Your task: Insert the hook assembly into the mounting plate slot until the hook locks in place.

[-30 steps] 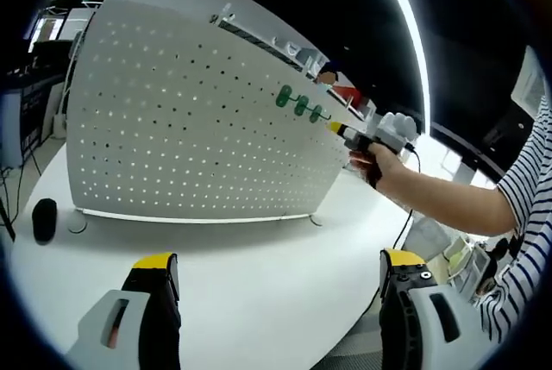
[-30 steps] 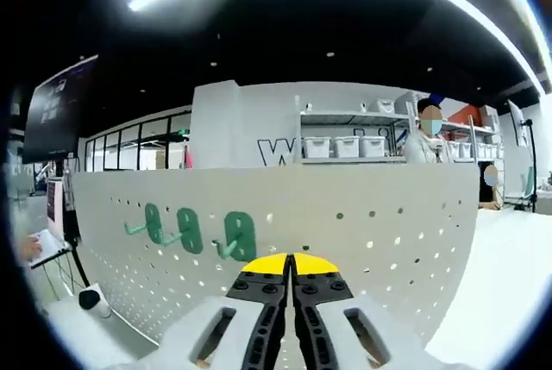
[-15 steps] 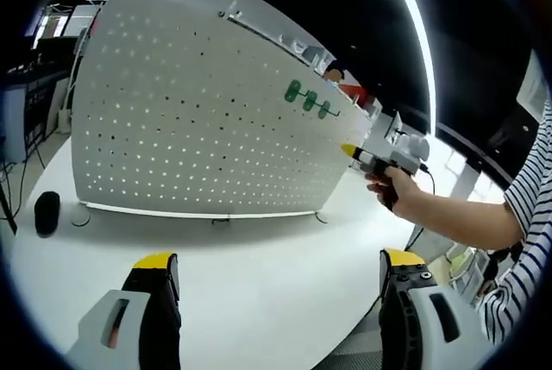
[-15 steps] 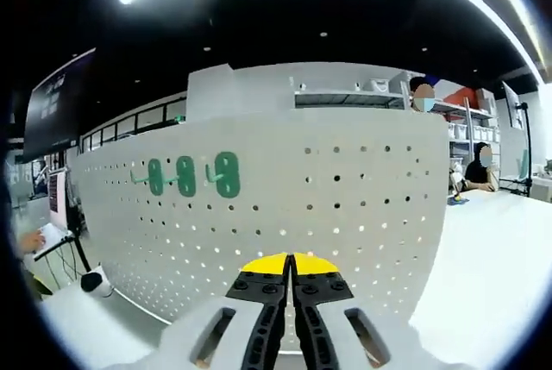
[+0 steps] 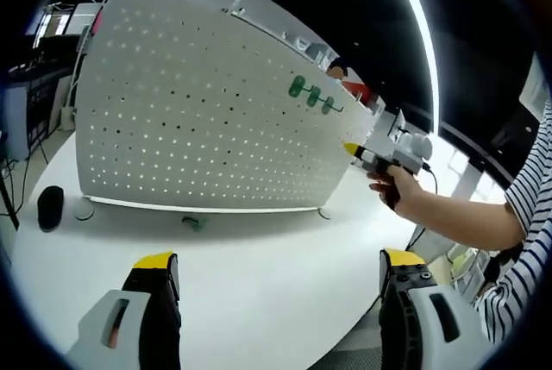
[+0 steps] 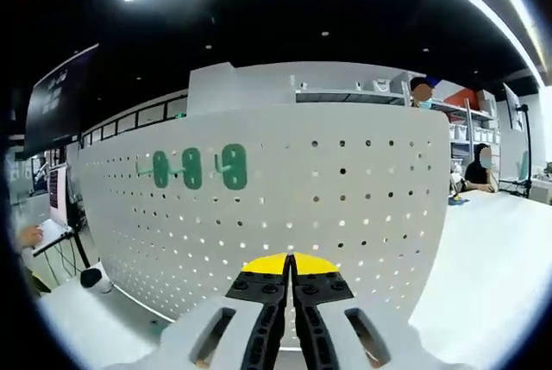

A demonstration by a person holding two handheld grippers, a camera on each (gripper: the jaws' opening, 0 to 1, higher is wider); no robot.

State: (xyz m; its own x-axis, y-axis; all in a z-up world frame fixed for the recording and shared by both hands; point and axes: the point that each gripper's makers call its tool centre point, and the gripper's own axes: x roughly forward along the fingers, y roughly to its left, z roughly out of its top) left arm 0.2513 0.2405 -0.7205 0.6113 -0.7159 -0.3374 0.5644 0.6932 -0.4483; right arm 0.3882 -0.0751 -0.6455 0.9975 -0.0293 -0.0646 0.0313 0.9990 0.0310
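Hooks: I'm seeing three green hooks seated high on the pegboard, toward its right end.
Change: my right claw has been backing away from the board over the last second; a small green piece is now lying on the tabletop at the board's foot.
Meaning: I'm judging one hook may have dropped, so the job isn't finished.
Right claw: pressed together, carrying nothing, raised facing the board.
Left claw: hanging wide apart, low over the near tabletop.

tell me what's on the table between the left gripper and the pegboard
In the left gripper view, mostly bare white table lies between the left gripper and the pegboard. One small green piece lies near the board's foot.
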